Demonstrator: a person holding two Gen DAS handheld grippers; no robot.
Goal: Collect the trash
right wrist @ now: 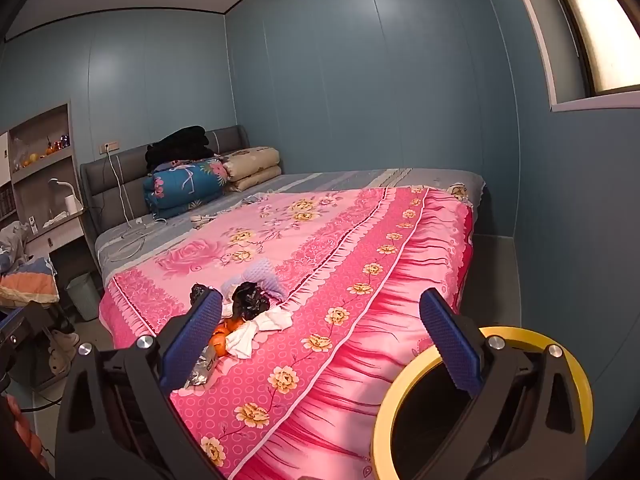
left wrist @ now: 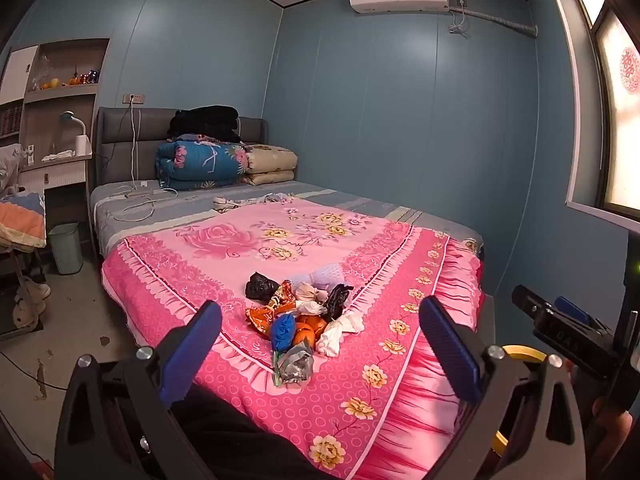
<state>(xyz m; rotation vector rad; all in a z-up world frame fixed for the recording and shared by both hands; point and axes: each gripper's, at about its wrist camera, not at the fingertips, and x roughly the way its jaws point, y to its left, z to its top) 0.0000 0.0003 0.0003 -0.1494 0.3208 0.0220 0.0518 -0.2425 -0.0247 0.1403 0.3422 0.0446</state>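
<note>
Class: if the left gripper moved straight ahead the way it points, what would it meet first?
Probably the trash pile on the pink bedspread, centred between its open fingers; depth is uncertain.

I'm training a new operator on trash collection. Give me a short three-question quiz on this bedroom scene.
1. True or false: the trash pile lies on the pink bedspread.
2. Which best describes both grippers? A) shut on trash B) open, holding nothing C) one holds a tissue
3. Name the colour of the rim of the bin beside the right gripper.

Key: 1 true. 2 B: the left gripper and the right one both stand wide open and empty. 3 yellow.
</note>
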